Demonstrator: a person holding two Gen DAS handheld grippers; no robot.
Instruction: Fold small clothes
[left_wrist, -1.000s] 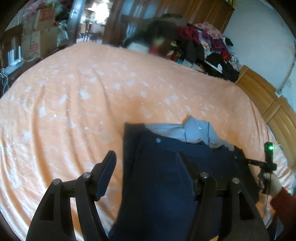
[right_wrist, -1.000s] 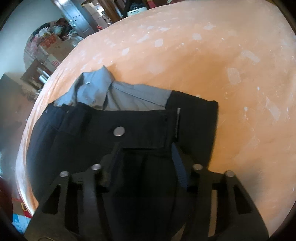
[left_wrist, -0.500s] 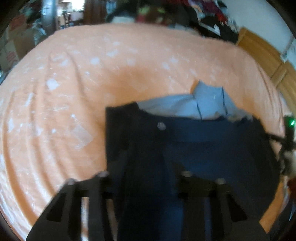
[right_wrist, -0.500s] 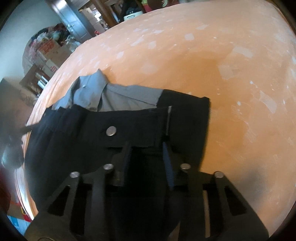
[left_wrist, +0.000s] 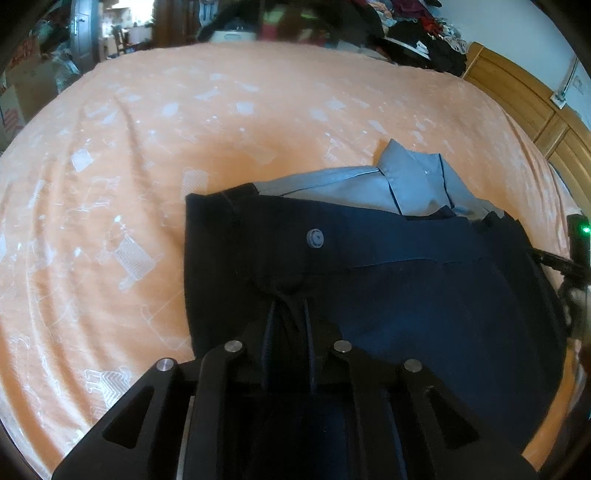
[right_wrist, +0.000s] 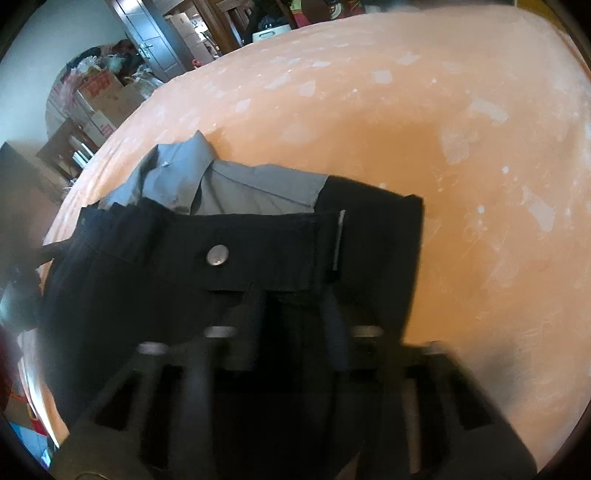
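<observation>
navy trousers (left_wrist: 406, 288) now pinched by left fingers (left_wrist: 271, 321).

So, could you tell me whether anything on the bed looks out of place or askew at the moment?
Only one thing stands out: a grey shirt lies under the dark trousers, its collar poking out crookedly past the waistband. The left gripper is pinching the trousers, puckering the cloth there.
</observation>
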